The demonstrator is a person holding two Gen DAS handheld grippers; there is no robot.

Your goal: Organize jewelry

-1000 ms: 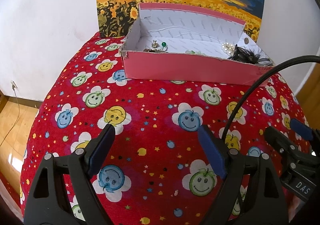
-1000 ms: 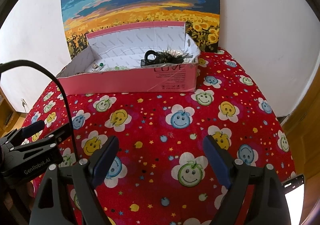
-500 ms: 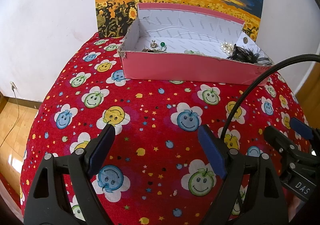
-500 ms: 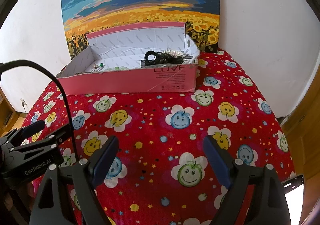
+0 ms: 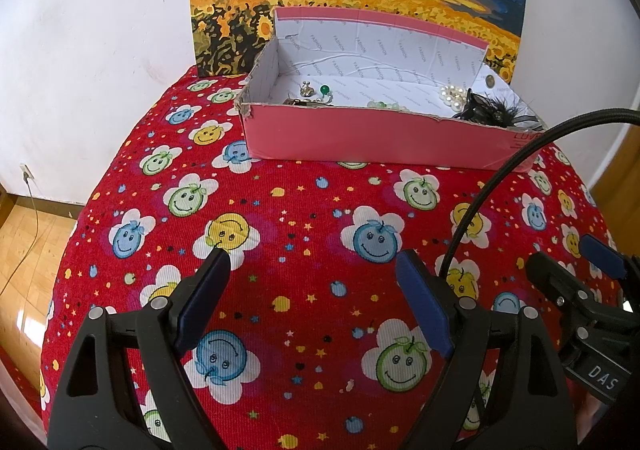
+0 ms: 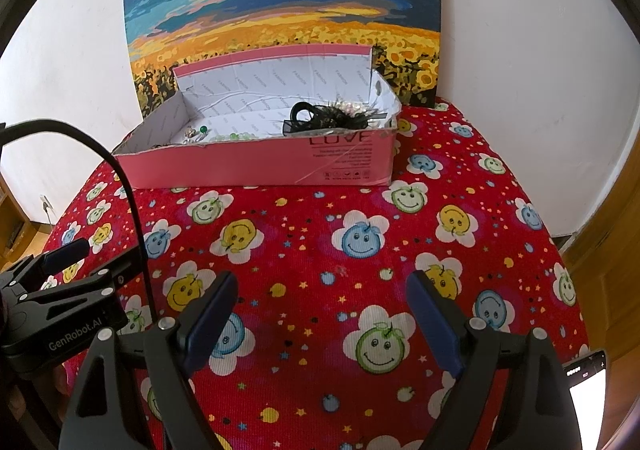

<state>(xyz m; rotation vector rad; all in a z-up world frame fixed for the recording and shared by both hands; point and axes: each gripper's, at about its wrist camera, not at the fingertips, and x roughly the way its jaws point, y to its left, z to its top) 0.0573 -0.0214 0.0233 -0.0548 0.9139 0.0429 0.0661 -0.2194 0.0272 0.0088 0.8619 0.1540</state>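
My left gripper (image 5: 308, 274) is released, jaws wide, nothing betw. them; it hangs over the red cloth (image 5: 312, 209). My right gripper (image 6: 320, 300) is the same, wide and empty. The pink box (image 5: 360, 137) stands well ahead of both, at the far edge by the painting (image 6: 280, 1). Inside it: pearls (image 5: 451, 95) and a black feather piece (image 6: 320, 117) on the right side, a green bead (image 5: 325, 89) w/ small metal bits on the left.

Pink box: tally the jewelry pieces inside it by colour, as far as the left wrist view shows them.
White pearl cluster: 1
Green bead piece: 1
Pale green bead strand: 1
Black feathered piece: 1
Metallic piece: 1
Total: 5 visible in the pink box; more may lie behind its front wall.
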